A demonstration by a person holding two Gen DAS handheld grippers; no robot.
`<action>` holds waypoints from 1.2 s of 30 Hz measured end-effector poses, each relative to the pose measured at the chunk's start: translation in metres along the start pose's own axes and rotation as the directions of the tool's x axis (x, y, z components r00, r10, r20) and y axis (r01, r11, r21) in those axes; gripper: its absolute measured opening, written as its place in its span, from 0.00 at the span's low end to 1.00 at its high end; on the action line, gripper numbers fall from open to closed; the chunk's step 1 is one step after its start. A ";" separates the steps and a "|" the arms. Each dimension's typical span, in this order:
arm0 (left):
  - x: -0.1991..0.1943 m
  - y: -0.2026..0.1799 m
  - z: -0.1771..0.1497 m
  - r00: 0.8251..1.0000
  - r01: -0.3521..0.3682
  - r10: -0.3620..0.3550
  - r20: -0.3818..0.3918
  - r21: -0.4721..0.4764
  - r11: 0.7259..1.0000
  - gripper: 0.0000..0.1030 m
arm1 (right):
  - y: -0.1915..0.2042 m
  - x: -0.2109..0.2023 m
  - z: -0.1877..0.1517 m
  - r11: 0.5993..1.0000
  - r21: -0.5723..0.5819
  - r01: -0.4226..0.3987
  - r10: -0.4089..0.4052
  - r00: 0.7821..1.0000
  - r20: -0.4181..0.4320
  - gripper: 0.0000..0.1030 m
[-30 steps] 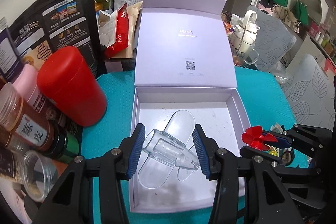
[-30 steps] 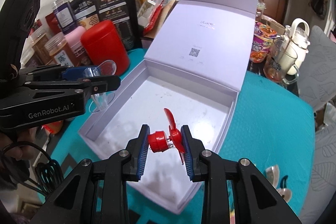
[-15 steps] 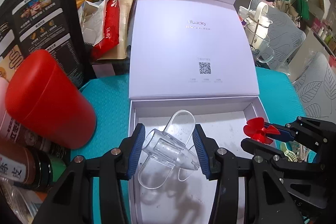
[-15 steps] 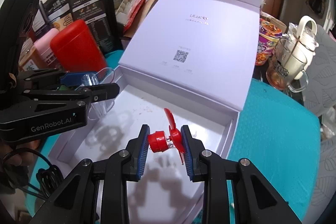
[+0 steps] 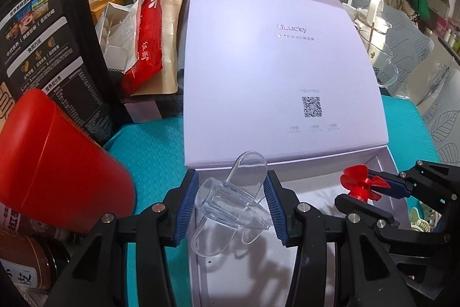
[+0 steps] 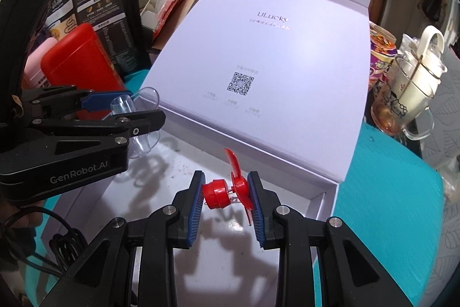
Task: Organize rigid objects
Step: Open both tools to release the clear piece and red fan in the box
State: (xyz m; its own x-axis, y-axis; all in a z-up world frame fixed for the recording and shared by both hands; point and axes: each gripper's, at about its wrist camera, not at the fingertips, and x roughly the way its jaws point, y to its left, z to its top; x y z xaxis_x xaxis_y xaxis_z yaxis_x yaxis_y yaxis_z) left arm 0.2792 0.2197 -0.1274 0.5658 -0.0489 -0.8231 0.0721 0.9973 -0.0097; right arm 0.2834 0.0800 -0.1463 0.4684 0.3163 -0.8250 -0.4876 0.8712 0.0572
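My left gripper (image 5: 231, 205) is shut on a clear plastic scoop-like piece (image 5: 227, 206) and holds it over the left part of the open white box (image 5: 201, 278). It also shows in the right wrist view (image 6: 135, 117). My right gripper (image 6: 227, 197) is shut on a small red propeller (image 6: 227, 192) and holds it above the box floor (image 6: 161, 163) near the back wall. The propeller also shows in the left wrist view (image 5: 360, 183). The box lid (image 5: 276, 71) stands open behind, tilted back.
A red canister (image 5: 49, 157) and spice jars (image 5: 23, 258) stand left of the box on the teal mat (image 5: 155, 148). Snack bags (image 5: 143, 42) and a black pouch (image 5: 49, 48) crowd the back left. A glass teapot (image 6: 411, 94) stands at the right.
Both grippers have moved forward over the box toward its back wall and lid, each still holding its object. The lid now fills more of both views.
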 end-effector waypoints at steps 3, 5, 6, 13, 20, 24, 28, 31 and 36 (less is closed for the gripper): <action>0.003 -0.002 0.001 1.000 0.003 -0.003 0.001 0.012 1.000 0.45 | 0.001 0.003 0.000 1.000 -0.007 0.010 -0.011 1.000 -0.004 0.29; 0.003 -0.003 0.002 1.000 -0.010 0.010 0.011 0.018 1.000 0.45 | 0.003 0.005 -0.001 1.000 -0.013 0.024 -0.024 1.000 -0.008 0.29; 0.002 -0.003 0.002 1.000 -0.009 0.009 0.013 0.019 1.000 0.45 | 0.003 0.005 -0.001 1.000 -0.014 0.028 -0.028 1.000 -0.009 0.29; 0.011 -0.005 0.004 0.998 0.009 -0.009 -0.062 -0.005 1.000 0.54 | 0.007 0.003 0.000 0.998 -0.006 0.064 -0.064 0.998 -0.010 0.49; -0.002 -0.009 0.001 0.999 0.006 -0.006 -0.052 -0.013 1.000 0.54 | 0.003 -0.010 -0.007 0.998 0.007 0.070 -0.070 0.998 -0.008 0.49; -0.016 -0.012 0.000 0.999 0.001 -0.001 -0.034 -0.009 1.000 0.54 | 0.001 -0.021 -0.008 0.997 0.016 0.073 -0.073 0.997 0.015 0.49; -0.035 -0.013 0.000 1.000 -0.002 0.002 -0.012 -0.013 1.000 0.54 | 0.004 -0.036 -0.009 0.997 0.022 0.074 -0.075 0.997 0.034 0.49; -0.053 -0.015 0.000 1.000 -0.007 0.007 0.014 -0.011 1.000 0.54 | 0.005 -0.050 -0.009 0.997 0.021 0.076 -0.077 0.996 0.050 0.49; -0.081 -0.019 0.000 0.999 -0.009 0.010 0.049 -0.018 1.000 0.54 | 0.007 -0.079 -0.012 0.997 0.030 0.076 -0.078 0.994 0.082 0.49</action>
State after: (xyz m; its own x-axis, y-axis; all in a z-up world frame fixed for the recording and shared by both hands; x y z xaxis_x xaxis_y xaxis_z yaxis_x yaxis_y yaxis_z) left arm 0.2323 0.2047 -0.0602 0.6057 -0.0414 -0.7946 0.0518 0.9986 -0.0126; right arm 0.2344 0.0568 -0.0874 0.5638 0.2769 -0.7781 -0.4286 0.9034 0.0110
